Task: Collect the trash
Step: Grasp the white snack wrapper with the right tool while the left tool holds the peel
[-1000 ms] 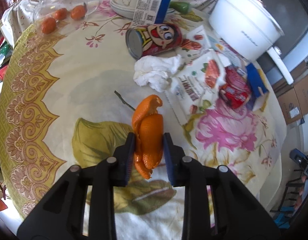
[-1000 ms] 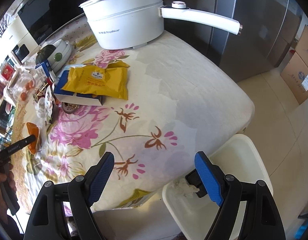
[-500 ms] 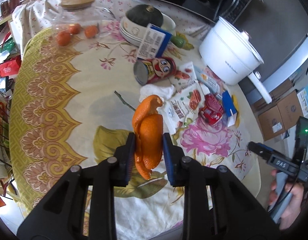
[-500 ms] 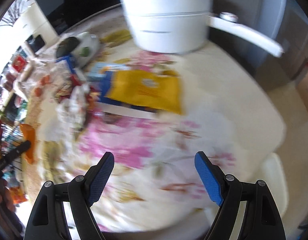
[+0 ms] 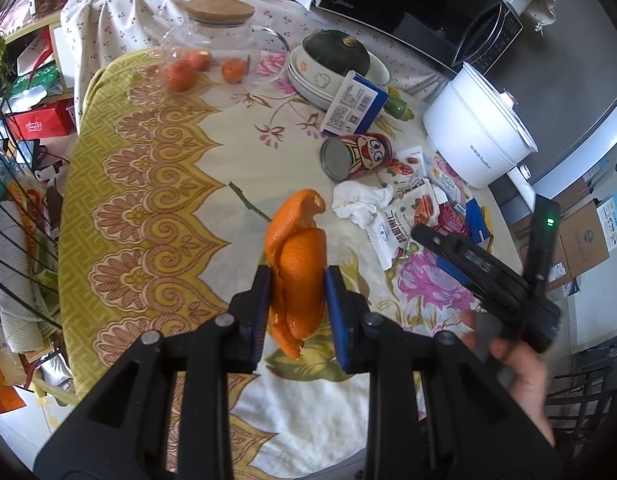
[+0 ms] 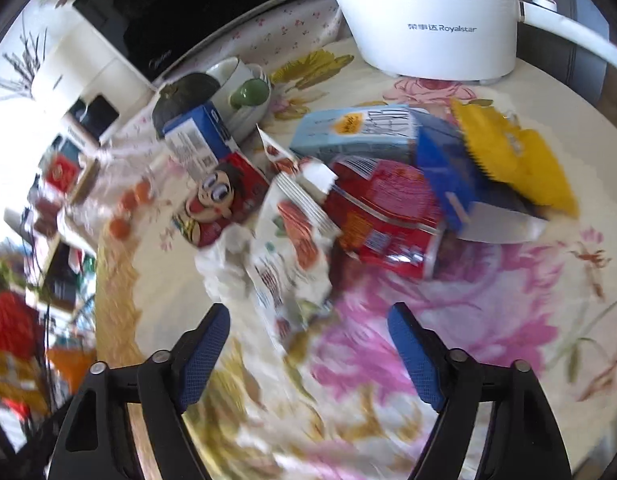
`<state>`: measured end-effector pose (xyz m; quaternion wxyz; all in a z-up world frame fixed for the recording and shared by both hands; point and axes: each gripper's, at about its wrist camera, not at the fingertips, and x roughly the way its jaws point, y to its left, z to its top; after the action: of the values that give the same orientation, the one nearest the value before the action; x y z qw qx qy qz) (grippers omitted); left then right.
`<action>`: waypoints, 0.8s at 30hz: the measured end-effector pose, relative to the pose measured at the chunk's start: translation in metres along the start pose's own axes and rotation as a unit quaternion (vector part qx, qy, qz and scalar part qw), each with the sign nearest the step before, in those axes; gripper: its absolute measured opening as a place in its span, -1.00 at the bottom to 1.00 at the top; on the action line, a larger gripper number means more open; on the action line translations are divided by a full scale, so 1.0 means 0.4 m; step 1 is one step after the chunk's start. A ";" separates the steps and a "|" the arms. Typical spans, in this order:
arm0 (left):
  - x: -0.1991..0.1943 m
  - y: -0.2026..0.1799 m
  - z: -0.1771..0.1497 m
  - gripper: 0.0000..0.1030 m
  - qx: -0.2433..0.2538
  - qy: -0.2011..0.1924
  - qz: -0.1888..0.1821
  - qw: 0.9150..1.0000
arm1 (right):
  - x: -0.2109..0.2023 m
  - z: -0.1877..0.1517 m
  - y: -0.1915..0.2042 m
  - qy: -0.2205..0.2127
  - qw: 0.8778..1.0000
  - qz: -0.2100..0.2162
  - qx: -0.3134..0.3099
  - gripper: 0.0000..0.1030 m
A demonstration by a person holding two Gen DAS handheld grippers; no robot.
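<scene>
Left claw carries orange peel above the surface; right claw is closing over the trash pile.

The left claw [image 5: 296, 292] is clenched on the orange peel [image 5: 298, 264], which hangs in the air over the flowered surface [image 5: 156, 184]. The right claw [image 6: 308, 344] is narrowing with nothing between its pads, low above the surface. From it, a white snack wrapper [image 6: 292, 240] lies at 12 o'clock, a crumpled tissue [image 6: 224, 264] at 11 o'clock, a red packet [image 6: 384, 208] at 1 o'clock. The red can [image 5: 358, 156] lies on its side at 1 o'clock from the peel. This view is blurred.
</scene>
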<state>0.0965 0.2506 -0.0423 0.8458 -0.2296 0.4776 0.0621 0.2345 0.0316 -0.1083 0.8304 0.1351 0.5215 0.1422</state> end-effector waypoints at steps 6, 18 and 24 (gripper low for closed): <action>-0.007 0.018 0.003 -0.44 -0.007 0.001 -0.009 1.000 | 0.059 -0.006 0.023 -0.021 1.000 -0.004 0.006 0.07; -0.009 -0.005 -0.012 -0.43 0.012 0.006 -0.008 1.000 | 0.004 -0.012 -0.001 -0.013 1.000 0.012 -0.006 -0.70; -0.001 -0.062 -0.034 -0.43 0.042 0.011 -0.008 0.999 | -0.117 -0.029 -0.041 0.002 0.998 0.021 -0.059 -0.72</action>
<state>0.0937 0.2226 -0.0399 0.8499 -0.1983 0.4871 0.0326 0.2061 -0.0001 -0.0806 0.8324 0.0970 0.5114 0.1904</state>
